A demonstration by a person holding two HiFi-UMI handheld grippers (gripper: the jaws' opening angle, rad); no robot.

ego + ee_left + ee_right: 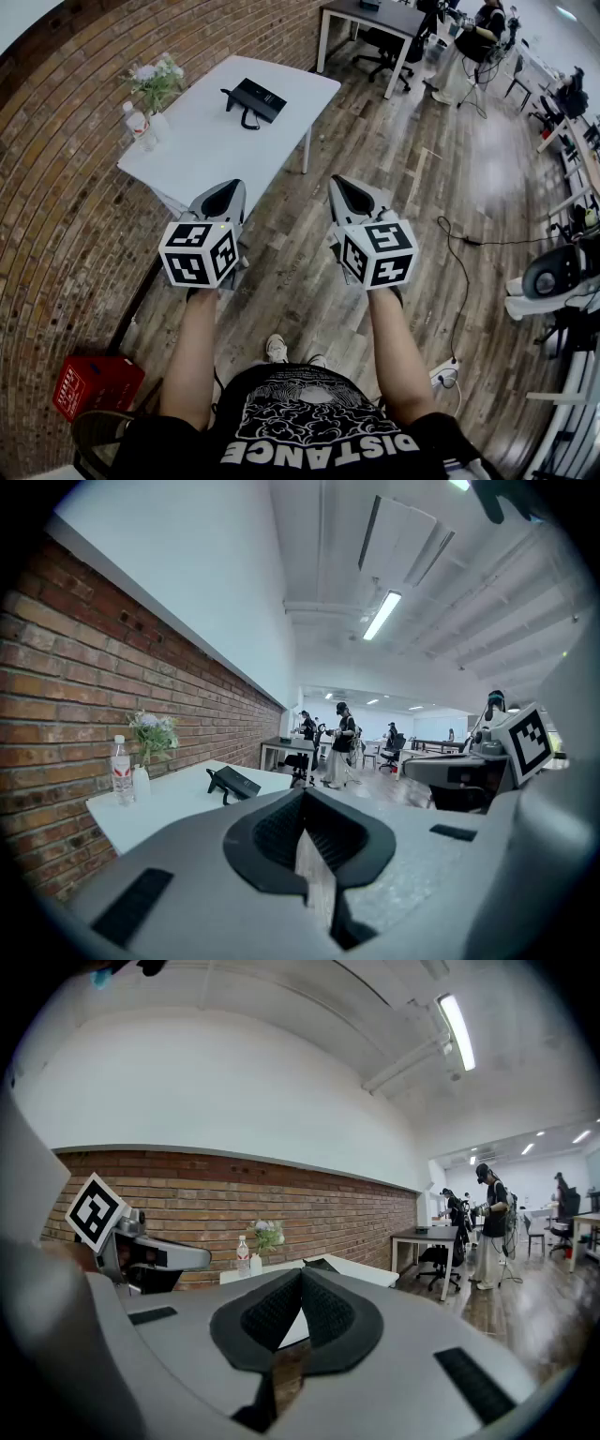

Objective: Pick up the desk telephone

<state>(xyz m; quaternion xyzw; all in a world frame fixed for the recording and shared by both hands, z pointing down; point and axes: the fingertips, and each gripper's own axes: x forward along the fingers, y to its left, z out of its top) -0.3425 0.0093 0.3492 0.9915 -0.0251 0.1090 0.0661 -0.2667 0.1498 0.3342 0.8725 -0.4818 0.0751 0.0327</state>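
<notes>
A black desk telephone [254, 98] with a coiled cord lies on the far part of a white table [211, 141]; it shows small in the left gripper view as the telephone [232, 783]. My left gripper [223, 199] and right gripper [349, 195] are held side by side over the wooden floor, well short of the table. Both are shut, pads together, with nothing between them. In the right gripper view the telephone [322, 1265] is only a dark edge above the jaws.
A water bottle [137, 122] and a small vase of flowers [157, 82] stand at the table's left end by the brick wall. A red crate [96, 386] sits on the floor at lower left. People and desks [370, 16] are farther off; a cable [464, 246] trails at right.
</notes>
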